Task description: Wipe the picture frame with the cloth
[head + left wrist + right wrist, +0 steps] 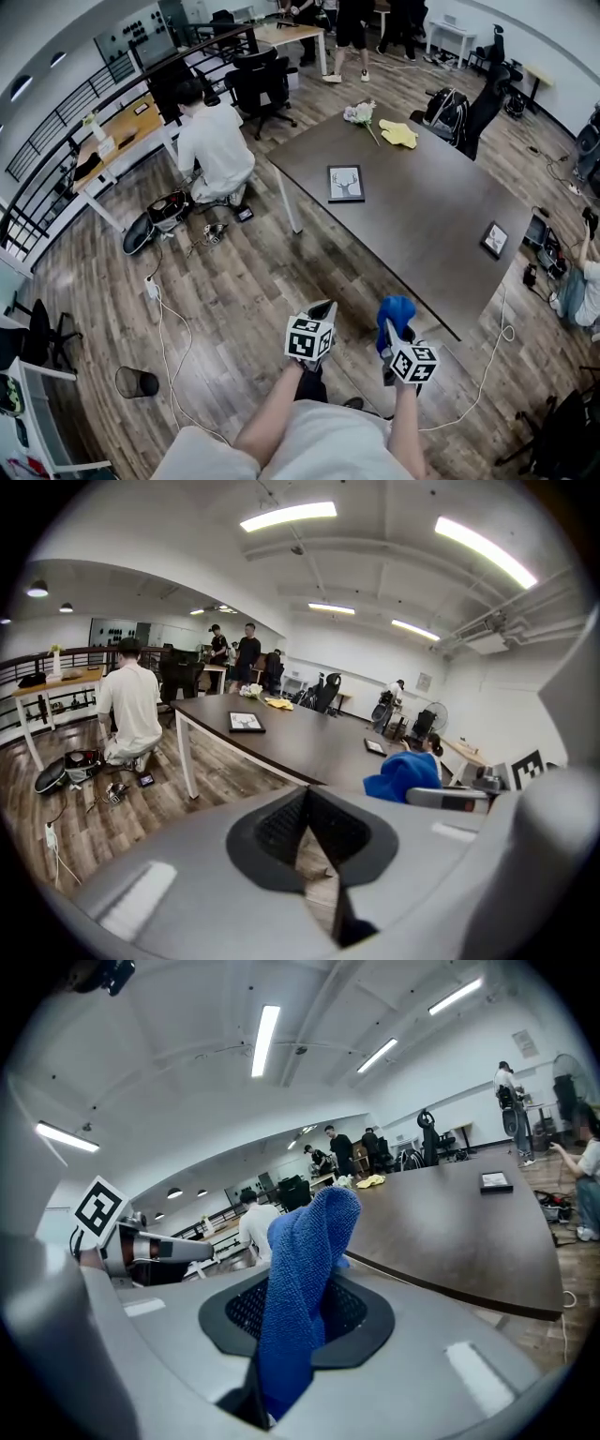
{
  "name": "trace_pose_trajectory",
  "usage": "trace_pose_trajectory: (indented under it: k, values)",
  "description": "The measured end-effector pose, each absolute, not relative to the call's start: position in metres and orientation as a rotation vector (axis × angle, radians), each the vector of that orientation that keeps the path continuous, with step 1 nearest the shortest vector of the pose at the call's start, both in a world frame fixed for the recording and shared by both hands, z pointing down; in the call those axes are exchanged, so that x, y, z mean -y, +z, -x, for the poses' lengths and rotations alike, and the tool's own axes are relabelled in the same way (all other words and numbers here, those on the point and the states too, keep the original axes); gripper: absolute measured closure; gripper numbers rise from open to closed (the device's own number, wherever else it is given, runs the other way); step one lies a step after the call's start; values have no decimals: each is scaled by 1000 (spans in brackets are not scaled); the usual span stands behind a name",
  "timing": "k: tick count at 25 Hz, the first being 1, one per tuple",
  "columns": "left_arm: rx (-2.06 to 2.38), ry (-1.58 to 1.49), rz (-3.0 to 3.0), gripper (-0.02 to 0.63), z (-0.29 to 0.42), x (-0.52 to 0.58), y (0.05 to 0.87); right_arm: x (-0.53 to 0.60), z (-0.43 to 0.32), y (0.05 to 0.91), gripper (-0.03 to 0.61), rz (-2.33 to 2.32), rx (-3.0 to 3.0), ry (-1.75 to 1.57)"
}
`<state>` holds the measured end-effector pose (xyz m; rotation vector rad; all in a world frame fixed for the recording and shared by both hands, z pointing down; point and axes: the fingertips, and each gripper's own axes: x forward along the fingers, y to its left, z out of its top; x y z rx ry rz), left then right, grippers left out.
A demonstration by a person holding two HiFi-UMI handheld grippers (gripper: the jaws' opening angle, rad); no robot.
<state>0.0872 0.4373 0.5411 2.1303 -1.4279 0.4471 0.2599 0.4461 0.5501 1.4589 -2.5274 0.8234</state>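
With my right tongs (392, 336) pinched on the blue cloth (395, 311) and my left tongs (322, 314) closed empty, I should keep that pinch firm while approaching the picture frame (345, 183), flat on the table (422, 225) above centre.

The left gripper (307, 803) is holding its jaws together, gripping nothing. Beyond them a dark table (309, 747) is carrying the picture frame (246, 722) — lying flat, far left. The blue cloth (403, 772) is showing at near right.
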Motion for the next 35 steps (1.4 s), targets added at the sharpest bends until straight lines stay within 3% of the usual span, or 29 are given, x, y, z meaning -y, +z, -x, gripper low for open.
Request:
trace_pose_trajectory:
  k: [21, 35]
  values:
    - [1275, 363, -2141, 560, 24, -220, 562, -253, -147, 570, 499, -1508, 2411, 809]
    - [1236, 365, -2121, 560, 97, -149, 575, -166, -103, 582, 497, -1545, 2358, 807]
